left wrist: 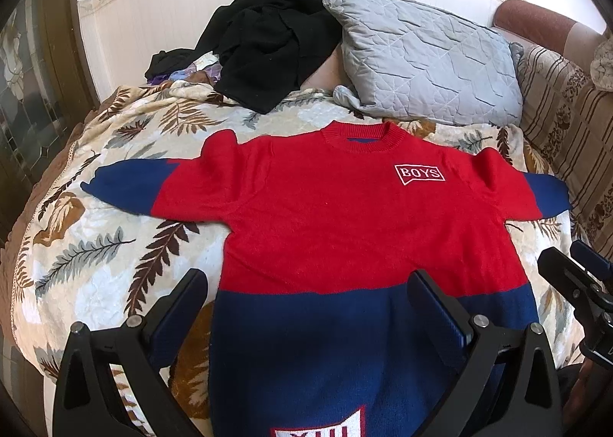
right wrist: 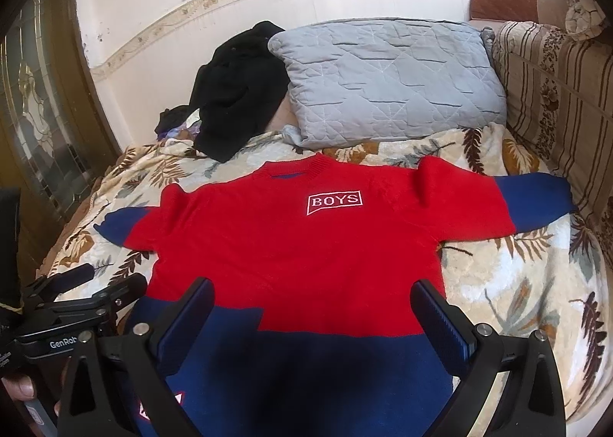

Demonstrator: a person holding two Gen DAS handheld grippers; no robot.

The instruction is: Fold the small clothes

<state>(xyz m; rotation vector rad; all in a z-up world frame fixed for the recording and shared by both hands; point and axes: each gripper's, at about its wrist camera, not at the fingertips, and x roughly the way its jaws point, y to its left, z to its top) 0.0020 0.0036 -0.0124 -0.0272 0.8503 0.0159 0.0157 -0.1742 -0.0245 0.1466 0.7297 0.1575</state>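
Observation:
A small red and blue sweater (left wrist: 337, 207) with a white "BOYS" patch lies flat and face up on the leaf-print blanket (left wrist: 95, 245), sleeves spread to both sides. It also shows in the right wrist view (right wrist: 306, 245). My left gripper (left wrist: 308, 295) is open and empty, hovering over the sweater's lower left part. My right gripper (right wrist: 312, 306) is open and empty, hovering over the sweater's lower right part. The right gripper also shows at the right edge of the left wrist view (left wrist: 578, 276), and the left gripper at the left edge of the right wrist view (right wrist: 88, 283).
A grey quilted pillow (left wrist: 429, 58) and a heap of black clothes (left wrist: 268, 42) lie at the head of the bed against the white wall. A striped sofa back (left wrist: 567, 138) runs along the right side. A glass-panelled door (right wrist: 34, 123) stands to the left.

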